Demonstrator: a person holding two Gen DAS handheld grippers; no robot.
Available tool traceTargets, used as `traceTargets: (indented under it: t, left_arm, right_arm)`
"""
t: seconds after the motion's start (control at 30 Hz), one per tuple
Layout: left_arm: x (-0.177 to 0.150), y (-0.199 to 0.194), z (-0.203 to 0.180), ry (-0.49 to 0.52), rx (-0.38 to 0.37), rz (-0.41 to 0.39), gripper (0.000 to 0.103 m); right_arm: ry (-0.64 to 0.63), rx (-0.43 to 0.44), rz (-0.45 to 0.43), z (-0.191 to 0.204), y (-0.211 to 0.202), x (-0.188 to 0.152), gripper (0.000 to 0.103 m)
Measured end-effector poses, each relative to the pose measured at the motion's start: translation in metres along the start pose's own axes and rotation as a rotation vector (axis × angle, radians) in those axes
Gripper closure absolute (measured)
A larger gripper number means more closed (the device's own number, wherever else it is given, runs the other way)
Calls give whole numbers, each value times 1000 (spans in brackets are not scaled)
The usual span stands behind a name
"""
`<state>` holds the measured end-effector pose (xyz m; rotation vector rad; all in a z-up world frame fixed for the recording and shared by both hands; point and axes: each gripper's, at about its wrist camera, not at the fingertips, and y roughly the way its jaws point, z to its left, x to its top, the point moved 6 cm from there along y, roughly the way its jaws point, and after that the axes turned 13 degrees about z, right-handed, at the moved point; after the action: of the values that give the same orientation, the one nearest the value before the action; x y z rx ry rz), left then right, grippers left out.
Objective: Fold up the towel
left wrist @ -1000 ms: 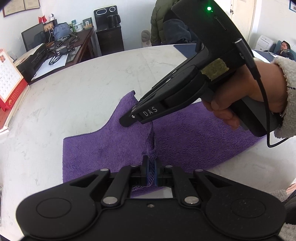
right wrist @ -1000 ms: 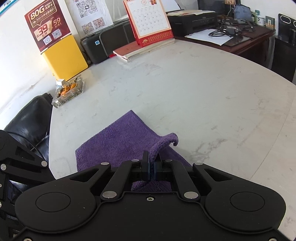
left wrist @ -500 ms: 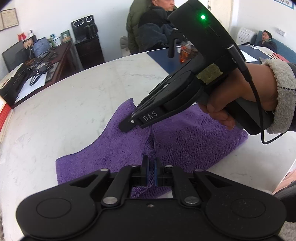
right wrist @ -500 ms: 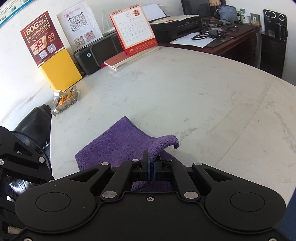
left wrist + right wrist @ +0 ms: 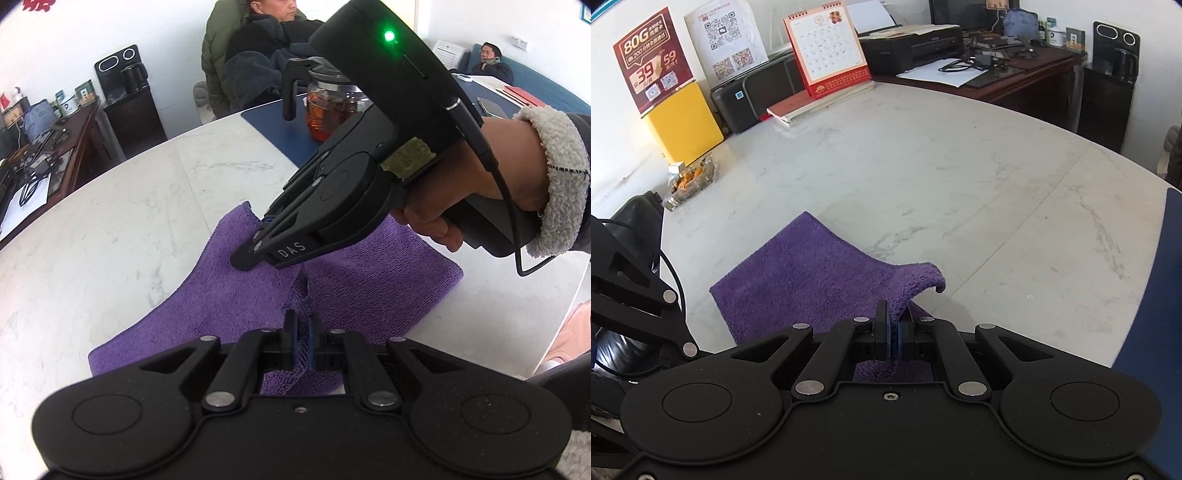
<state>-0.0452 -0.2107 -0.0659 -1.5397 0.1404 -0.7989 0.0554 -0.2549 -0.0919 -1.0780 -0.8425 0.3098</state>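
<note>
The purple towel (image 5: 229, 295) lay on the white marble table (image 5: 122, 221), partly raised at 2 gripped edges. The left tongs (image 5: 300, 341) were pressed together on a raised fold of the towel. The right tongs (image 5: 893, 338) pinched another edge, which curled up and over in front of them. In the left wrist view, the right tongs (image 5: 246, 258) sat low against the towel surface, held by the right hand (image 5: 476, 195). Compared with 1 s earlier, both grips were unchanged, the right tongs had dropped closer to the cloth, and a glass teapot (image 5: 325, 110) had come into view behind them.
</note>
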Motion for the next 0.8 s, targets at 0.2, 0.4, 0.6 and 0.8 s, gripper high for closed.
traceTargets:
  t: [0.2, 0.4, 0.6, 0.8]
  left_arm:
    - [4, -1, -12, 24, -26, -7, 98]
    - [12, -5, -21, 32, -80, -26, 98]
    - [28, -11, -28, 49, -127, -64, 98]
    - [46, -14, -46, 118, -166, -89, 98]
  right_arm:
    - [14, -2, -11, -7, -7, -6, 100]
    - [44, 8, -7, -21, -19, -12, 100]
    - [67, 1, 8, -36, -32, -21, 100]
    - [96, -17, -9, -50, -55, -30, 100]
